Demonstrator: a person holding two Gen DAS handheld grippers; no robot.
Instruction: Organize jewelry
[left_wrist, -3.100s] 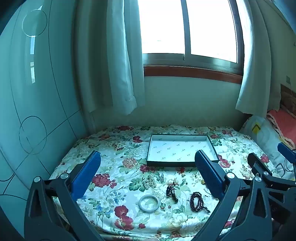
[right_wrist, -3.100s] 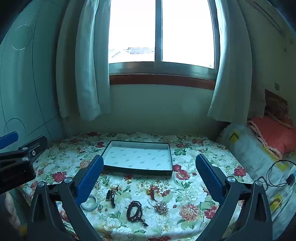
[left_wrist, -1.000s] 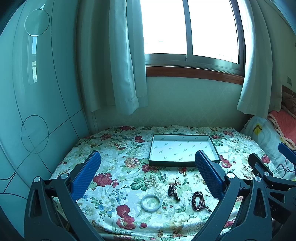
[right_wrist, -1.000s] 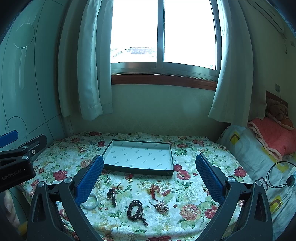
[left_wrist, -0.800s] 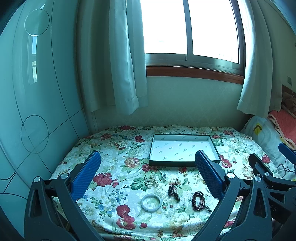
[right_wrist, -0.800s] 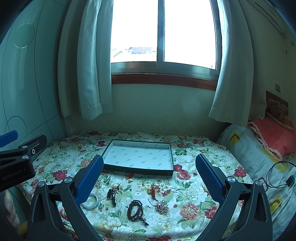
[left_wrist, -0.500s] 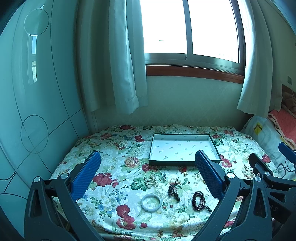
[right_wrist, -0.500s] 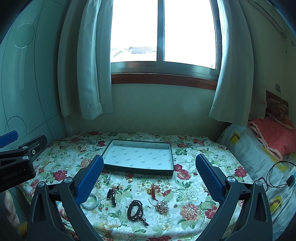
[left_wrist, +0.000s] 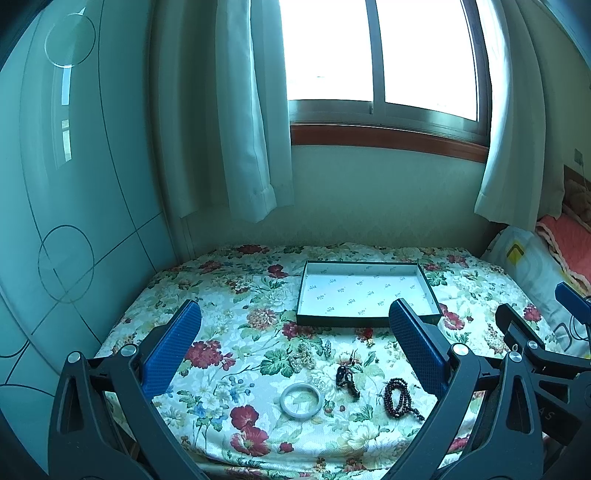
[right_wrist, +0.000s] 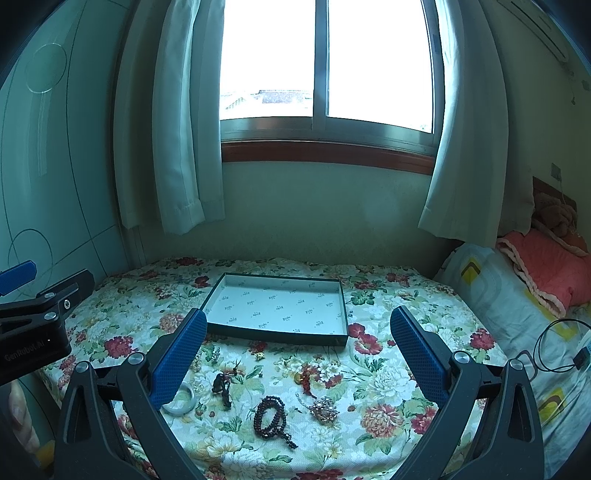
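Observation:
An empty dark-rimmed tray (left_wrist: 364, 323) (right_wrist: 275, 336) with a white printed floor lies on the floral bedspread (left_wrist: 229, 314). In front of it lie a pale jade bangle (left_wrist: 301, 395) (right_wrist: 183, 400), a dark pendant (left_wrist: 346, 376) (right_wrist: 222, 386), a dark red bead string (left_wrist: 398, 398) (right_wrist: 271, 413), a pearl cluster (left_wrist: 303, 357), a gold brooch (right_wrist: 324, 406) and a red-and-gold charm (right_wrist: 304, 380). My left gripper (left_wrist: 291, 321) and right gripper (right_wrist: 297, 326) both hover open above the near edge of the bed, holding nothing.
A window with pale curtains (left_wrist: 243, 129) stands behind the bed, and a glass wardrobe panel (left_wrist: 74, 184) is at the left. Pillows and a pink blanket (right_wrist: 535, 273) lie at the right with a black cable (right_wrist: 554, 347).
Both grippers have drifted very slightly; the jewelry and the tray have not moved.

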